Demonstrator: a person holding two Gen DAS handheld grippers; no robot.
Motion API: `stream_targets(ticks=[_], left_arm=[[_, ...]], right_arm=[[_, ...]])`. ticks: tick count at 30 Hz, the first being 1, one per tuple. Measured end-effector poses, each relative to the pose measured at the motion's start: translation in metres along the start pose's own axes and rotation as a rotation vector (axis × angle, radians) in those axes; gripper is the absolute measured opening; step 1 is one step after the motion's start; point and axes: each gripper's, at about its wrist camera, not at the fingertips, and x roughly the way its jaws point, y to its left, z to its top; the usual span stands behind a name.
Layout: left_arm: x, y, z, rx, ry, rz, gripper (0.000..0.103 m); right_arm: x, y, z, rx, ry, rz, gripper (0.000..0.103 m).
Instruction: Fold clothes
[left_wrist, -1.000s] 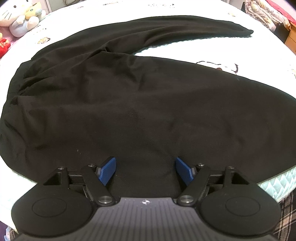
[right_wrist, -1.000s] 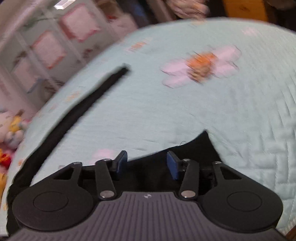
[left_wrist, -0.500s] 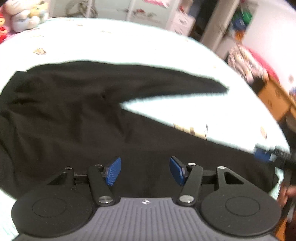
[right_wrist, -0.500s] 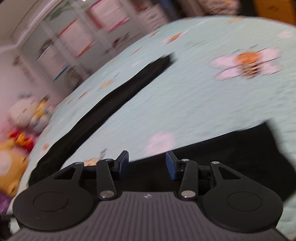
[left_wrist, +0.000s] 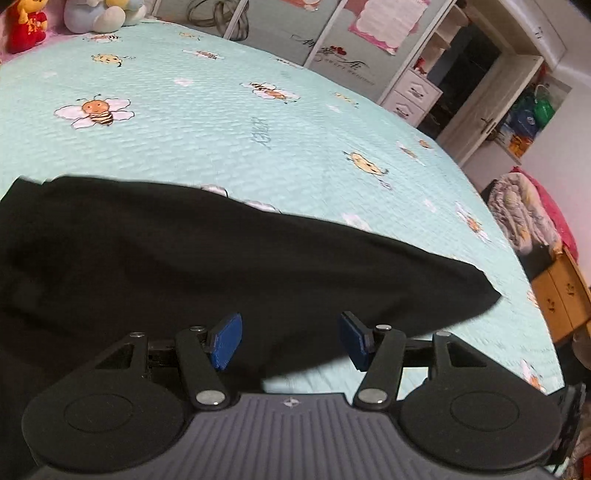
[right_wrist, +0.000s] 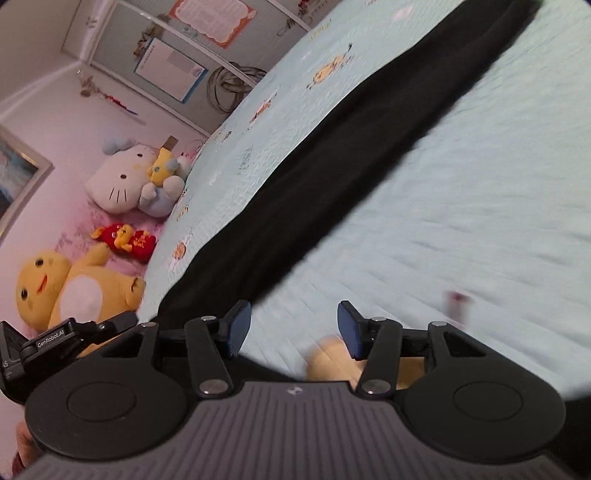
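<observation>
Left wrist view: the left hand-held gripper (left_wrist: 290, 341) sits at 6 o'clock with its two blue pads (left_wrist: 226, 341) spread wide apart and nothing between them. Just beyond the pads, a black garment (left_wrist: 192, 258) lies spread on a bed covered by a pale green quilt (left_wrist: 229, 129) printed with cartoon bees. The cloth fills the frame from 9 o'clock across the centre and tapers to a squared end near 3 o'clock. Plush toys (left_wrist: 99, 14) sit at the far edge of the bed near 11 o'clock, and white drawers (left_wrist: 413, 98) stand against the wall near 1 o'clock. Right wrist view: the right hand-held gripper (right_wrist: 291, 328) is also at 6 o'clock, its blue pads well apart and holding nothing. A long narrow stretch of the black garment (right_wrist: 369, 147) runs diagonally over the quilt (right_wrist: 480, 203) from 7 o'clock up to 1 o'clock, its near end just beside the left pad. A white cat plush (right_wrist: 122, 181), a small red toy (right_wrist: 125, 240) and a yellow plush (right_wrist: 74, 288) lie off the bed between 8 and 10 o'clock. This view is blurred on its right side.
</observation>
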Motion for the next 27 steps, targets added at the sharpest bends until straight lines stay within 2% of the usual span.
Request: stream_targets(ticks=[4, 9, 12, 13, 15, 17, 25, 27], left_arm=[[0.032, 0.007, 0.016, 0.043, 0.026, -0.015, 0.06], [0.072, 0.008, 0.028, 0.074, 0.08, -0.065, 0.06], [0.093, 0.0, 0.031, 0.128, 0.115, -0.09, 0.06], [0.102, -0.002, 0.032, 0.15, 0.127, -0.072, 0.059], [0.119, -0.002, 0.035, 0.169, 0.137, -0.017, 0.05], [0.129, 0.002, 0.04, 0.168, 0.13, 0.008, 0.039], [0.15, 0.004, 0.058, 0.194, 0.088, 0.061, 0.032], [0.154, 0.002, 0.061, 0.206, 0.088, 0.077, 0.032]], right_arm=[[0.036, -0.001, 0.003, 0.087, -0.001, 0.013, 0.053], [0.053, 0.0, 0.008, 0.144, -0.044, 0.037, 0.055], [0.061, 0.0, 0.012, 0.166, -0.05, 0.044, 0.055], [0.061, -0.002, 0.014, 0.18, -0.052, 0.054, 0.055], [0.061, -0.007, 0.016, 0.211, -0.063, 0.076, 0.054], [0.059, -0.015, 0.018, 0.244, -0.089, 0.088, 0.053], [0.061, -0.025, 0.028, 0.285, -0.168, 0.077, 0.053], [0.06, -0.029, 0.027, 0.303, -0.174, 0.099, 0.053]])
